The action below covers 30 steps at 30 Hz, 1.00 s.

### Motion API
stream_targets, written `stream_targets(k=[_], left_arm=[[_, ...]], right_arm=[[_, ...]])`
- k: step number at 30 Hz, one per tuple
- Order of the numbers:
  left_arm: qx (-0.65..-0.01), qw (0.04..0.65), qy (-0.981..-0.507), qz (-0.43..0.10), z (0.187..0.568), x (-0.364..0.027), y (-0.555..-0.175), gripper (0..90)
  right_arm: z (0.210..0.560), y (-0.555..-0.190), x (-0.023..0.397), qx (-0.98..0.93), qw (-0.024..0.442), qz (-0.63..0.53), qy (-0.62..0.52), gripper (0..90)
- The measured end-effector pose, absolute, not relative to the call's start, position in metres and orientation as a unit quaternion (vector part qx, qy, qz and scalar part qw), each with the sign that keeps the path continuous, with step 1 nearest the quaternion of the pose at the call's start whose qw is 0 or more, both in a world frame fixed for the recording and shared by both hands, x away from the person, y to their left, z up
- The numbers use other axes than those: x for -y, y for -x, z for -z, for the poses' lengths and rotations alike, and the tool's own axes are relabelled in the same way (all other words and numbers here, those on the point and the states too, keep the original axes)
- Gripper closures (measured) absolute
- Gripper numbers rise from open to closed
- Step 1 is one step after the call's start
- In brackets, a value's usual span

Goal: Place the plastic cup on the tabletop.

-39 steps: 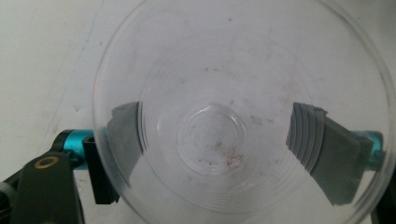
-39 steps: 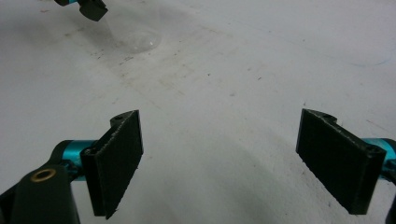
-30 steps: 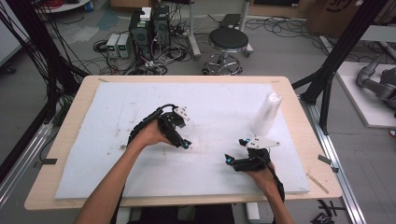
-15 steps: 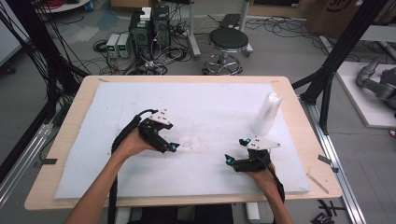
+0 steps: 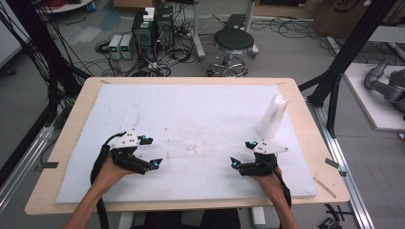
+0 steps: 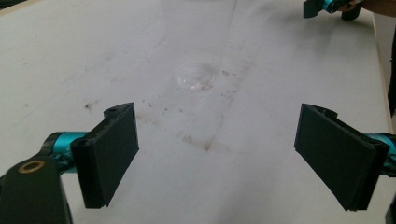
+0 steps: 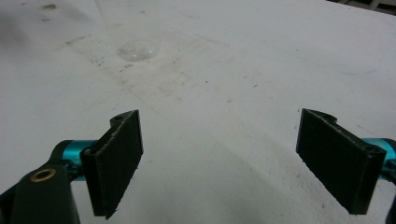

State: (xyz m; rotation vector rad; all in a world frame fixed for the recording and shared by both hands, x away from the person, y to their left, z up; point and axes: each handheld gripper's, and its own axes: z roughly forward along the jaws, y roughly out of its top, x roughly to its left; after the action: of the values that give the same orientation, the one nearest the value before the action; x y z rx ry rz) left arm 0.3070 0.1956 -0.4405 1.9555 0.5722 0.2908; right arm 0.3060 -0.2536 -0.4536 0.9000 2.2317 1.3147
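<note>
White foam board carries one upright clear plastic cup centrally, unobstructed between wide-jawed, empty left gripper and right gripper; stacked clear cups stand beyond.

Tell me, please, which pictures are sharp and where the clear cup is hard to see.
High view: soft, clear cup nearly invisible against the white board. Left gripper view: jaws sharp, cup base shows faint glare. Right gripper view: base slightly blurred.

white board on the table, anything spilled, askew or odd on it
Nothing spilled. The white foam board carries brown specks and smudges near the upright clear plastic cup at its middle; the stack of clear plastic cups leans slightly.
</note>
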Motion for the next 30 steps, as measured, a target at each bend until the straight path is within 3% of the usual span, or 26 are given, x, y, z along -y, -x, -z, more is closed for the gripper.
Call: stream_targets(k=[7,30], left_arm=[[-0.281,0.55,-0.768,-0.168,0.454,-0.221,-0.291,13.6],[-0.322,0.578,-0.722,-0.203,0.468,-0.237,-0.287,13.7]], right_arm=[[0.453,-0.305,0.256,-0.791,0.201,-0.477,-0.325,14.6],[0.453,-0.3,0.259,-0.777,0.218,-0.493,-0.326,14.6]])
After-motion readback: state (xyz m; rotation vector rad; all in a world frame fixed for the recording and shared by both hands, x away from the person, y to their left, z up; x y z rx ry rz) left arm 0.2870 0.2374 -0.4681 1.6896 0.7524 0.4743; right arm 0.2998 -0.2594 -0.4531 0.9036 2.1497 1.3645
